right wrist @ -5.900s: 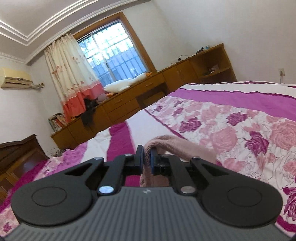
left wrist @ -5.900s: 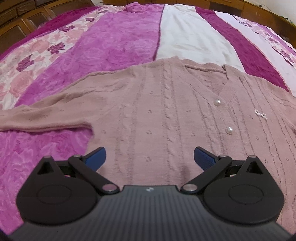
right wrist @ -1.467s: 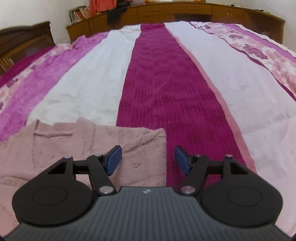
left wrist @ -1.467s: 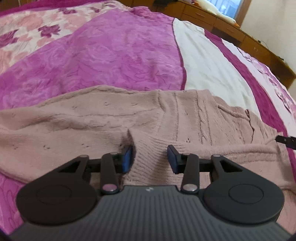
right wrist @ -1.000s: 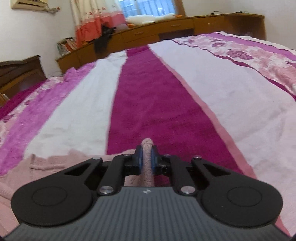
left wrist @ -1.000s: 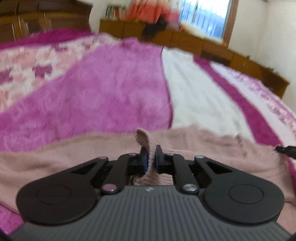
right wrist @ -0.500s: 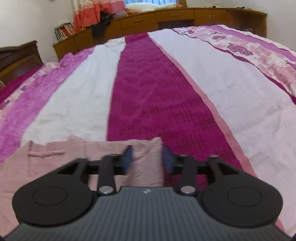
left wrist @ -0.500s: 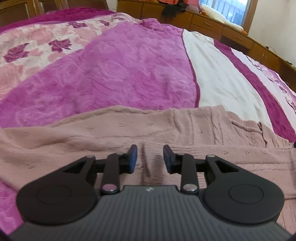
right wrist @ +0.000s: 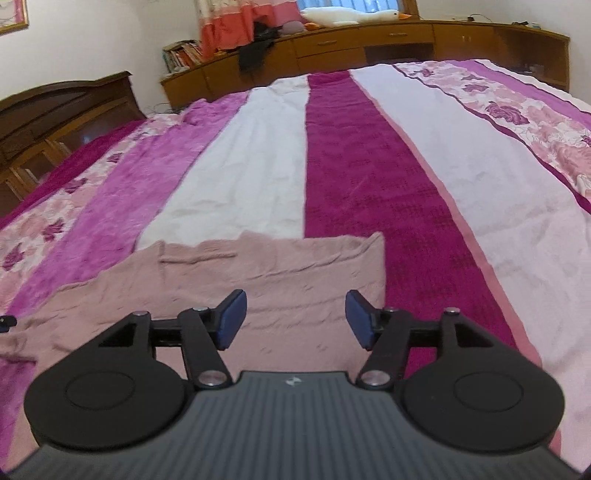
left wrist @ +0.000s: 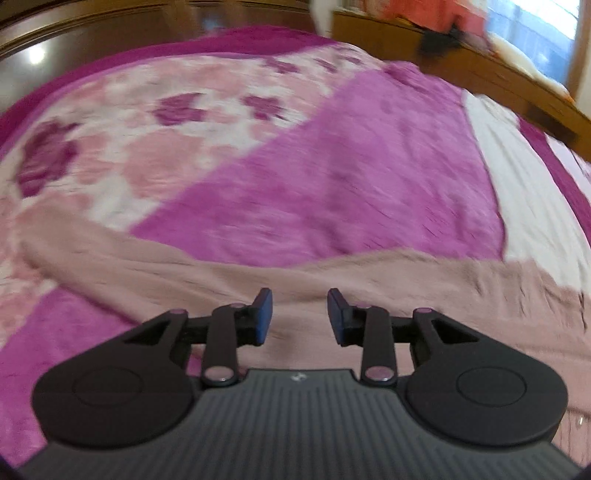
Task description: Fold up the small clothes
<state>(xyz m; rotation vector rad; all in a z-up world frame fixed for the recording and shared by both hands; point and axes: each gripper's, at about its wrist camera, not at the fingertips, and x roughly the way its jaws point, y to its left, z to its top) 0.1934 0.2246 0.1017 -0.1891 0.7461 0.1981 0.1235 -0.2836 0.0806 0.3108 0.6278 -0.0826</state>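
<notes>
1. My left gripper (left wrist: pixel 298 312) is released, blue pads (left wrist: pixel 263 314) spread with nothing between them, and it hangs over the dusty-pink knit sweater (left wrist: pixel 369 288).
2. My right gripper (right wrist: pixel 293 319) is released too, its pads (right wrist: pixel 232 319) parted wider and bare, poised above the same sweater (right wrist: pixel 258 280).
3. The sweater lies flat on the bedspread (right wrist: pixel 351 166), at the near end of the bed in front of both grippers.
4. In the right wrist view its far edge runs nearly straight across, ending in a square corner where the white stripe meets the dark magenta stripe.
5. Its right edge drops from that corner toward my right pad, along the magenta stripe.
6. In the left wrist view, which is blurred, a long sleeve (left wrist: pixel 92 243) trails off to the left across the pink floral band and the purple stripe.
7. Beyond the sweater the bedspread (left wrist: pixel 351 166) stretches away with nothing lying on it that I can see.
8. A dark wooden headboard (right wrist: pixel 62 110) bounds the bed on the left.
9. A low wooden cabinet (right wrist: pixel 369 40) runs along the far wall, well apart from the sweater.
10. On the cabinet rest books (right wrist: pixel 183 55), dark clothing (right wrist: pixel 255 51) and a white plush goose (right wrist: pixel 347 14).
11. A small dark tip (right wrist: pixel 6 322) shows at the left edge of the right wrist view, touching or just above the sweater; I cannot tell what it is.
</notes>
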